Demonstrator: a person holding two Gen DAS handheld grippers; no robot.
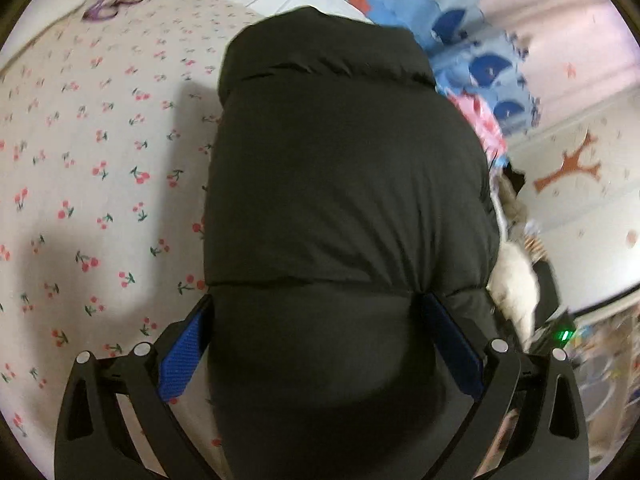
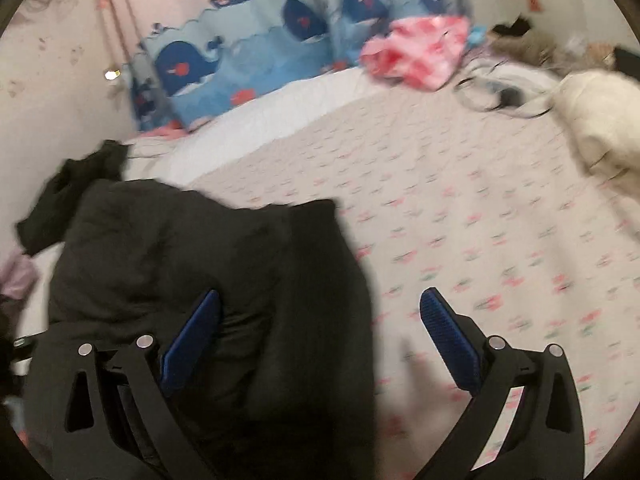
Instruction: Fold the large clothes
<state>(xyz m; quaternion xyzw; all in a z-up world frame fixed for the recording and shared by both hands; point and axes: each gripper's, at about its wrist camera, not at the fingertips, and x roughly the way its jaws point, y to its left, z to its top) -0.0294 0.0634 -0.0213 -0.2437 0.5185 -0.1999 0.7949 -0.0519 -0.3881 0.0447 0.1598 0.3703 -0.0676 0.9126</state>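
On the cherry-print bedsheet [image 1: 92,168]: one black puffer jacket [image 1: 344,184], bulky, quilted, lying in a thick lengthwise bundle, its far end toward the whale-print cushions [image 2: 248,64]. Left gripper [image 1: 316,344]: fingers spread wide, straddling the jacket's near end, blue pads [image 1: 184,352] at either flank; whether they press the fabric or only bracket it cannot be told. Right gripper [image 2: 320,336]: fingers equally wide apart, holding nothing, left pad over the jacket's edge, right pad over bare sheet. Right view blurred by motion. Also present: pink-and-white cloth [image 2: 416,48] near the cushions, cream fluffy item [image 2: 600,120] at the right. Step in hand, judged: securing the near end for a further fold. Recommended handling: close on a full thickness of padding, not the slippery shell alone; lift both sides evenly; press trapped air out after laying over.
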